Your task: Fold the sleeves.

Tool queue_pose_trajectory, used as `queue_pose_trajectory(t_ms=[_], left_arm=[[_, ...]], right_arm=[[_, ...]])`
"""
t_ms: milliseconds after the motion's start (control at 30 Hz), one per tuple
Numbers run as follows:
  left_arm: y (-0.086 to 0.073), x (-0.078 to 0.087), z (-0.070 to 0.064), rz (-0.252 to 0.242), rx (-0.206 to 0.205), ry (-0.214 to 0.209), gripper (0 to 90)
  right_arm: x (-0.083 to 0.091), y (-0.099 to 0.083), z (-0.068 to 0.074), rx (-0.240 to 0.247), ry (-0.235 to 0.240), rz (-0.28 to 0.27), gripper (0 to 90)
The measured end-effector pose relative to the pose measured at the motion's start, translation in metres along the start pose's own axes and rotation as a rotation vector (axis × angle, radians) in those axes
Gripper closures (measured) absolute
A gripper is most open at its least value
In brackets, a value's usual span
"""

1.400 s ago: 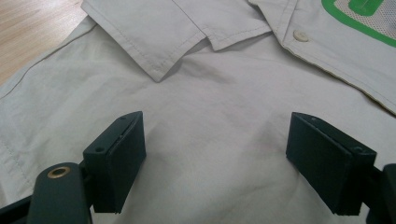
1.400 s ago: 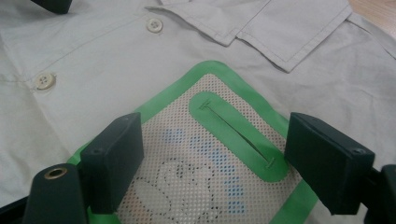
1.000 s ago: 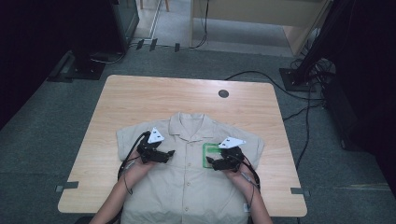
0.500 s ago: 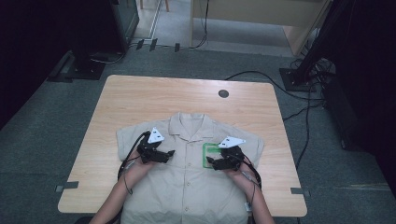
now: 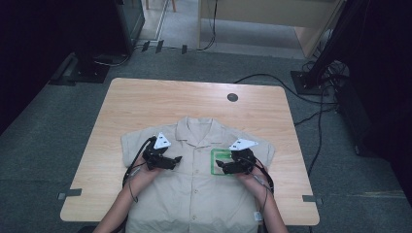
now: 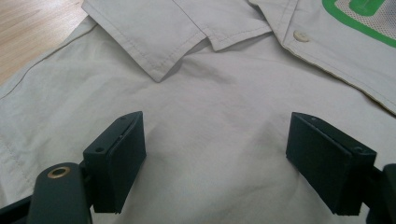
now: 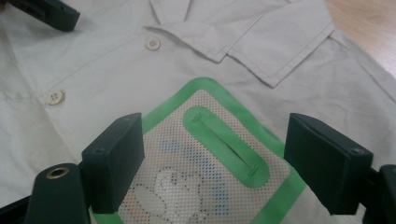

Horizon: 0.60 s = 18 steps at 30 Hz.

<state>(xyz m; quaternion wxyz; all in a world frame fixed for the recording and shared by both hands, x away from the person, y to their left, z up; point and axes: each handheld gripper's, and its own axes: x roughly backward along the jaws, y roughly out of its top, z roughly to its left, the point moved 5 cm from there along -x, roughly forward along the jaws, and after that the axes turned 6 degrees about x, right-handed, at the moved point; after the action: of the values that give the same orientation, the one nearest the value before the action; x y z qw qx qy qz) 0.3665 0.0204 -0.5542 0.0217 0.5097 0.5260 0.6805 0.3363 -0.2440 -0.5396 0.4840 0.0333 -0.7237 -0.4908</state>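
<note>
High view: a beige short-sleeved shirt [image 5: 194, 194] lies flat, buttoned, on the near half of the wooden table [image 5: 145, 107], collar toward the far edge. The left gripper [image 5: 176, 160] sits over the shirt's chest beside the collar, forearm entering from the bottom edge; its jaws stand wide apart with bare cloth between them. The right gripper [image 5: 219, 166] rests over the green-bordered mesh pocket [image 5: 221, 156], jaws likewise spread wide, holding nothing. Both point inward toward the button placket. A round grommet [image 5: 232, 97] sits in the table beyond the collar; cables [image 5: 311, 121] trail on the floor to the right
</note>
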Motion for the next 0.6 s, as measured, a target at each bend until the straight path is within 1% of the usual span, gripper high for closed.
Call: queue_pose_trajectory(t_ms=[100, 367, 600], left_arm=[[0.000, 0.000, 0.000, 0.000, 0.000, 0.000, 20.1], [0.000, 0.000, 0.000, 0.001, 0.000, 0.000, 20.1], [0.000, 0.000, 0.000, 0.000, 0.000, 0.000, 20.0]], right_arm=[[0.002, 0.000, -0.003, -0.017, 0.005, -0.006, 19.9], [0.004, -0.002, -0.006, -0.017, -0.008, -0.004, 19.9], [0.009, -0.005, -0.013, -0.025, -0.025, -0.013, 20.0]])
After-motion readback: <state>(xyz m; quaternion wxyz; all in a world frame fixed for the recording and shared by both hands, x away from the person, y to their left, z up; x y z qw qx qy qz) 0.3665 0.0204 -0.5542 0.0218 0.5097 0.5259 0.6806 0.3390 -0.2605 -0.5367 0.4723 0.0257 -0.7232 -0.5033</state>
